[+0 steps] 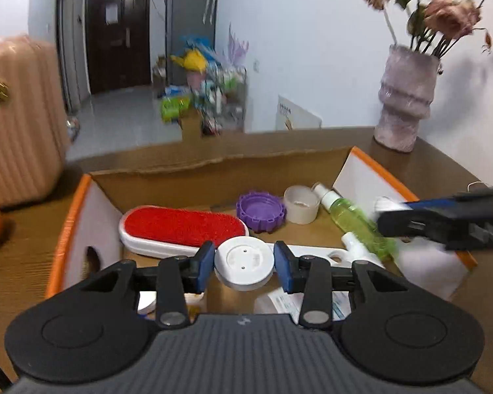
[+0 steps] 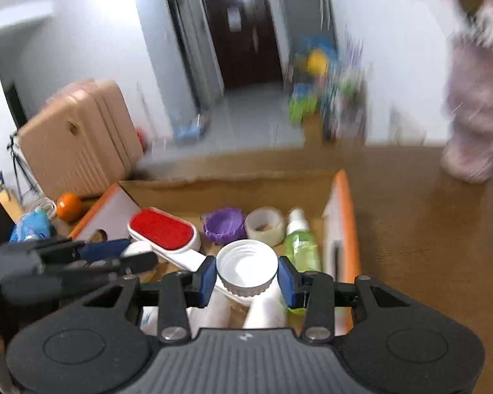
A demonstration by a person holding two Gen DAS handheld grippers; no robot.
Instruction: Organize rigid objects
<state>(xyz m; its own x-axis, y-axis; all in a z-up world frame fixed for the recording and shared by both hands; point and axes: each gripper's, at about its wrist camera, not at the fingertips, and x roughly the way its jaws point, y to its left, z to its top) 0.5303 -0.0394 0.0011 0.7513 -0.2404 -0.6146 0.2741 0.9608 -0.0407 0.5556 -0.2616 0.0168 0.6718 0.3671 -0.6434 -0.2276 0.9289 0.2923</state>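
Brown wooden worktop bearing an open cardboard box. Left claw clamps a round white plastic disc; right claw clamps a ribbed white screw cap. Both hang over the box's 6 o'clock edge. Step: carrying. Next: release each into free space.

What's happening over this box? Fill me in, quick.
A person is sorting small items over an open cardboard box on a wooden table. The left gripper is shut on a round white plastic disc; the right gripper is shut on a ribbed white screw cap. A red-faced lint brush and green spray bottle lie inside.
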